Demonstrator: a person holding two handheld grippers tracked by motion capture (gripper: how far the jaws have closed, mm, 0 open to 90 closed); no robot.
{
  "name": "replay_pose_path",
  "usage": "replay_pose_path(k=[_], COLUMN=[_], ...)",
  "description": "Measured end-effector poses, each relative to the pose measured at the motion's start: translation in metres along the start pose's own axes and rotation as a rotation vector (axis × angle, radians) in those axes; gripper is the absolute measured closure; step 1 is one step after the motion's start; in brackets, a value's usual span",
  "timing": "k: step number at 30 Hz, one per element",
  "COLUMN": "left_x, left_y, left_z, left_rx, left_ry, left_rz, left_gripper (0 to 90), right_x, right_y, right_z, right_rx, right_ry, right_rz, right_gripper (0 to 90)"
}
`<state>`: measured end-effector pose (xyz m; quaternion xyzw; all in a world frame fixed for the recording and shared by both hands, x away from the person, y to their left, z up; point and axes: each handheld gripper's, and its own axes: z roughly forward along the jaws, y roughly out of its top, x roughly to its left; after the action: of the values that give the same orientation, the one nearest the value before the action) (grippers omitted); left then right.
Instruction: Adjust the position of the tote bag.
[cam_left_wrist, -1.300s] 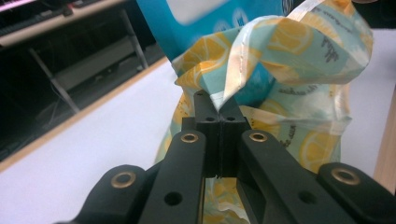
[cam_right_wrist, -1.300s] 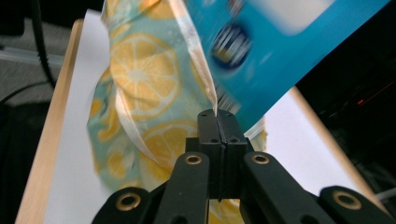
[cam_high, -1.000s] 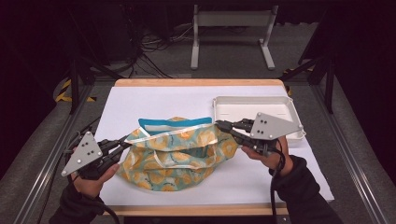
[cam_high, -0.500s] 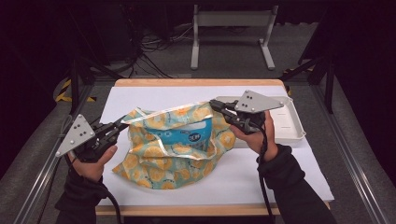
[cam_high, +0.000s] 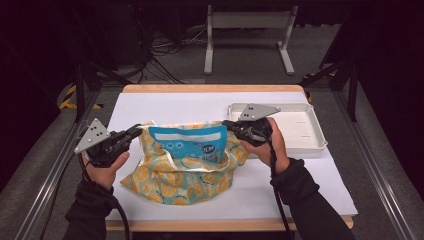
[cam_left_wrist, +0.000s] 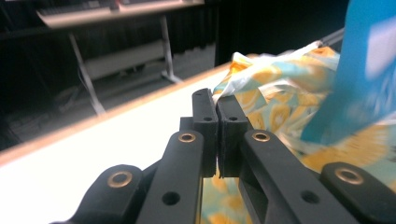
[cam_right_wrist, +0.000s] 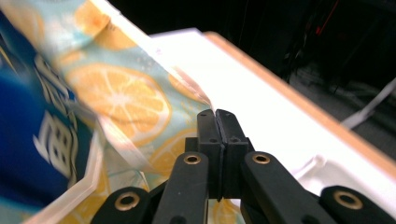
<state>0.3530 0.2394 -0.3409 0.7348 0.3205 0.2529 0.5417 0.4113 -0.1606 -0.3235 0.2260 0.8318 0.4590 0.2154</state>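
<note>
Above the table (cam_high: 150, 100), each claw (cam_high: 138, 131) (cam_high: 227, 123) pinches tight on the orange-print bag (cam_high: 185, 172).

The orange-print bag (cam_high: 182, 165) stretched between the left tongs (cam_high: 139, 131) and right tongs (cam_high: 226, 123) blocks the bench's (cam_high: 165, 102) middle. A white tray (cam_high: 305, 125) stands at 3 o'clock from the bag, just beside the right tongs. Bare bench lies open at 12 o'clock.

Dark room, grey floor (cam_high: 165, 75), white metal stand (cam_high: 248, 37), cables (cam_high: 155, 47)
</note>
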Motion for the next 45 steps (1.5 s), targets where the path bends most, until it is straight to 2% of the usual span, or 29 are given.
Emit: replay_pose_path(k=[5, 13, 15, 16, 18, 22, 24, 25, 26, 27, 28, 29, 30, 32, 33, 35, 37, 38, 39, 40, 41, 43, 45], left_x=[0.000, -0.005, -0.006, -0.007, -0.010, -0.018, -0.022, -0.024, -0.026, -0.030, -0.032, -0.035, -0.036, -0.040, -0.040, -0.043, -0.046, -0.048, -0.050, -0.053, -0.053, -0.055, -0.055], left_y=[-0.016, -0.030, -0.030, -0.030, -0.028, -0.020, -0.015, -0.013, -0.011, -0.009, -0.009, -0.008, -0.008, -0.009, -0.009, -0.010, -0.011, -0.012, -0.013, -0.017, -0.017, -0.023, -0.028], left_z=[0.002, 0.005, 0.004, 0.003, -0.002, -0.018, -0.026, -0.030, -0.033, -0.036, -0.036, -0.034, -0.032, -0.022, -0.022, -0.014, -0.007, -0.003, 0.000, 0.008, 0.008, 0.015, 0.021], left_rx=[0.055, 0.149, 0.165, 0.164, 0.150, 0.097, 0.070, 0.060, 0.049, 0.039, 0.043, 0.055, 0.059, 0.098, 0.098, 0.124, 0.152, 0.175, 0.192, 0.237, 0.237, 0.277, 0.316], left_ry=[-0.021, -0.034, -0.036, -0.040, -0.031, -0.033, -0.041, -0.038, -0.046, -0.070, -0.074, -0.085, -0.103, -0.136, -0.136, -0.160, -0.194, -0.202, -0.205, -0.213, -0.213, -0.214, -0.225], left_rz=[-0.002, 0.046, 0.061, 0.061, 0.070, 0.070, 0.083, 0.087, 0.087, 0.099, 0.105, 0.122, 0.133, 0.157, 0.157, 0.163, 0.173, 0.182, 0.187, 0.195, 0.195, 0.200, 0.197], left_gripper=[87.6, 86.9, 83.8, 80.8, 73.8, 53.4, 50.7, 48.9, 48.7, 49.2, 52.9, 55.5, 62.3, 71.3, 75.0, 78.1, 79.4, 79.9, 79.6, 79.0, 78.5, 77.8, 76.6], right_x=[-0.001, -0.001, -0.002, -0.002, -0.003, -0.004, -0.002, -0.001, 0.001, 0.004, 0.008, 0.010, 0.015, 0.022, 0.022, 0.029, 0.030, 0.029, 0.029, 0.029, 0.029, 0.028, 0.026], right_y=[-0.018, -0.039, -0.043, -0.044, -0.044, -0.039, -0.035, -0.032, -0.030, -0.027, -0.024, -0.022, -0.020, -0.019, -0.019, -0.018, -0.019, -0.021, -0.022, -0.024, -0.024, -0.028, -0.034], right_z=[0.005, 0.007, 0.007, 0.006, 0.003, -0.013, -0.023, -0.029, -0.034, -0.038, -0.043, -0.044, -0.045, -0.042, -0.042, -0.036, -0.032, -0.027, -0.025, -0.021, -0.021, -0.012, -0.004], right_rx=[0.040, 0.094, 0.109, 0.114, 0.106, 0.047, 0.021, -0.005, -0.027, -0.041, -0.068, -0.076, -0.077, -0.063, -0.063, -0.034, -0.014, 0.018, 0.041, 0.075, 0.075, 0.142, 0.187], right_ry=[0.042, 0.060, 0.055, 0.049, 0.035, 0.023, 0.008, 0.021, 0.026, 0.024, 0.066, 0.081, 0.108, 0.161, 0.161, 0.193, 0.212, 0.251, 0.261, 0.270, 0.270, 0.246, 0.267], right_rz=[0.011, 0.014, 0.010, 0.009, 0.001, -0.011, -0.042, -0.054, -0.063, -0.075, -0.101, -0.115, -0.142, -0.167, -0.167, -0.199, -0.202, -0.199, -0.201, -0.207, -0.207, -0.216, -0.223], right_gripper=[90.0, 89.9, 88.1, 84.3, 80.0, 67.3, 66.4, 66.6, 68.5, 74.3, 78.7, 80.4, 84.5, 86.1, 86.1, 83.7, 76.4, 70.8, 68.4, 64.8, 64.8, 56.6, 54.6])
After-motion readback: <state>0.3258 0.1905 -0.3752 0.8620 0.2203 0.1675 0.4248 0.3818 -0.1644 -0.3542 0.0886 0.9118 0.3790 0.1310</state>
